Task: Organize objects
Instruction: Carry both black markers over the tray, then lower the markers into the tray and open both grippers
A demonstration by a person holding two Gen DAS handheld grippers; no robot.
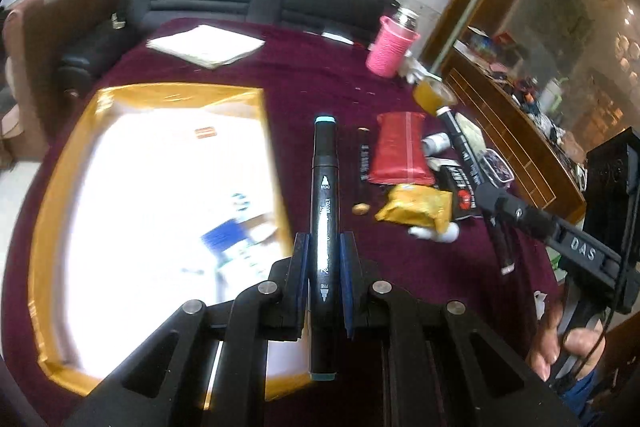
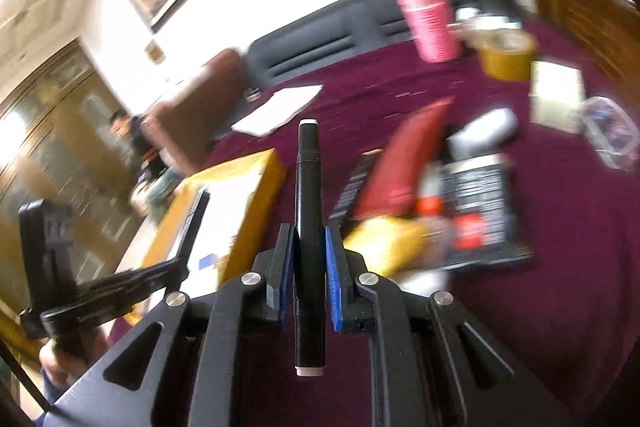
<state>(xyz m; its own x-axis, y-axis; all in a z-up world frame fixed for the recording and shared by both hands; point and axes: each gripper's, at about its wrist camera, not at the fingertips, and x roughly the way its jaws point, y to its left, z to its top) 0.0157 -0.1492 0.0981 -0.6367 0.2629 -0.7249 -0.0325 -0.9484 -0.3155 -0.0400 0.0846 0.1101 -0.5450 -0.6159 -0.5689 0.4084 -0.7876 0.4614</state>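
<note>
Black markers fill both: the left hand-held gripper (image 1: pixel 323 259) clamps a teal-capped marker (image 1: pixel 325 195); the right hand-held gripper (image 2: pixel 308 251) clamps a white-capped marker (image 2: pixel 308 195) above the maroon worktop (image 1: pixel 312 75).

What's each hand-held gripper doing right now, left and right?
Left hand-held gripper: closed on a teal-capped marker.
Right hand-held gripper: closed on a white-capped marker.

The table (image 1: pixel 320 75) is covered in matt maroon cloth with a soft nap. Glossy black plastic is seen on the teal-capped marker (image 1: pixel 325 187) and the white-capped marker (image 2: pixel 307 187). The box (image 1: pixel 60 187) is rimmed in shiny golden card. A pink ribbed sleeve (image 1: pixel 390 51) is wrapped round a metal flask.
</note>
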